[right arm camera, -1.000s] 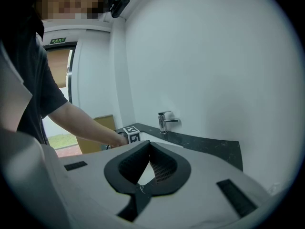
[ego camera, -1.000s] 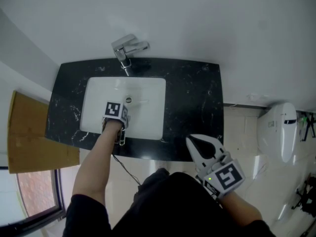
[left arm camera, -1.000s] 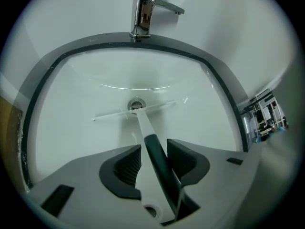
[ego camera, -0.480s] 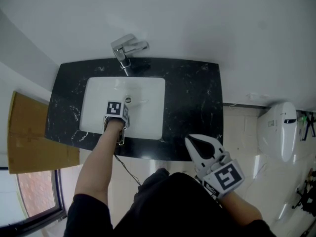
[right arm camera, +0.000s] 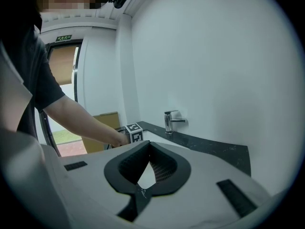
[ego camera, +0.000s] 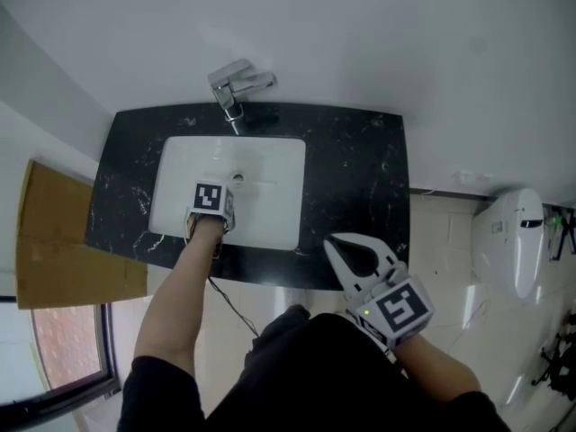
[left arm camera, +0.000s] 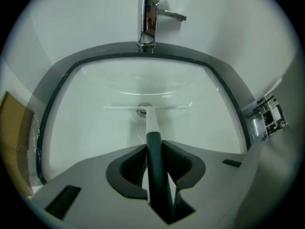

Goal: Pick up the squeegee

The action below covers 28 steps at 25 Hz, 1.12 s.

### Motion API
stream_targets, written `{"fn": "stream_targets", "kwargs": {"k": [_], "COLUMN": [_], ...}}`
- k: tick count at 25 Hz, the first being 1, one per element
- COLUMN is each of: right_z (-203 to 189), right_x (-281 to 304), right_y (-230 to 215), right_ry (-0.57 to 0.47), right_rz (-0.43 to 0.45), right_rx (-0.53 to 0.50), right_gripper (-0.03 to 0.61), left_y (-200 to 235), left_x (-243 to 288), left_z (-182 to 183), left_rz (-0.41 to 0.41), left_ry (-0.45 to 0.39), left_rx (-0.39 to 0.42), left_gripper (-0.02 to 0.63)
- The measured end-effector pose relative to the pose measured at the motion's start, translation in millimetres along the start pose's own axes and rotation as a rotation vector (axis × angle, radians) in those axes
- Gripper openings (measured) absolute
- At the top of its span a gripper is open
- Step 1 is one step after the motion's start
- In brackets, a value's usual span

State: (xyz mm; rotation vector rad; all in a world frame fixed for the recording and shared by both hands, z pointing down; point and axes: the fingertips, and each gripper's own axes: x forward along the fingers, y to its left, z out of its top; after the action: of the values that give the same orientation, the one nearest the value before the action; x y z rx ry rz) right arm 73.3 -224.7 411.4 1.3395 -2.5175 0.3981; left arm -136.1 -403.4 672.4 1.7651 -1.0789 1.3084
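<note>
The squeegee (left arm camera: 147,108) lies in the white basin (left arm camera: 86,109) with its thin blade across the drain and its dark handle (left arm camera: 155,171) running back toward me. My left gripper (left arm camera: 153,148) points steeply down into the basin. Its jaws are closing, and both pad tips touch the handle between them. In the head view the left gripper (ego camera: 212,207) shows only as its marker cube over the basin's front half, and it hides the squeegee. My right gripper (ego camera: 333,243) hangs shut and holds nothing in front of the counter's right end; in its own view the right gripper (right arm camera: 149,143) has its tips meeting.
A chrome faucet (ego camera: 236,86) stands behind the basin on the black marble counter (ego camera: 360,178). A white wall rises behind it. Brown cardboard (ego camera: 54,241) leans at the left and a white toilet (ego camera: 513,241) stands at the right. A cable (ego camera: 229,302) trails from the left gripper.
My right gripper has drifted slightly left and toward the counter. The left gripper stays over the front of the basin.
</note>
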Motion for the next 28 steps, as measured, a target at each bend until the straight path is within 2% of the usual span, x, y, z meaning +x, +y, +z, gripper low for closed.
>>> {"fn": "stream_targets", "kwargs": {"k": [6,9,13,17,22,28], "right_z": [-6,-7,-14,-18,-15,-4], "right_x": [34,56,86,107,119,99], "right_y": [7,10,12,14,24,38], "right_ry": [0.034,0.061,0.093,0.109,0.104,0.066], "right_rz": [0.042,0.053,0.078,0.097,0.118,0.147], "right_rx": [-0.041,-0.043,-0.065,-0.081,-0.093,-0.105], "right_gripper": [0.009,0.009,0.009,0.009,0.009,0.009], "left_y": [1,-10,-11,-23,-23,-38], "left_x": [-31,-49,-78,-107,-136,-173], "left_z": [15,13,9,4,-4,-26], "left_rz": [0.0,-0.052,-0.033,-0.048,0.011,0.048], "left_ry": [-0.146,-0.203,-0.28,-0.365,-0.495,-0.615], "left_rx": [0.045,0.037,0.059,0.065,0.106,0.096], "left_gripper": [0.097,0.097,0.097,0.097,0.097,0.097]}}
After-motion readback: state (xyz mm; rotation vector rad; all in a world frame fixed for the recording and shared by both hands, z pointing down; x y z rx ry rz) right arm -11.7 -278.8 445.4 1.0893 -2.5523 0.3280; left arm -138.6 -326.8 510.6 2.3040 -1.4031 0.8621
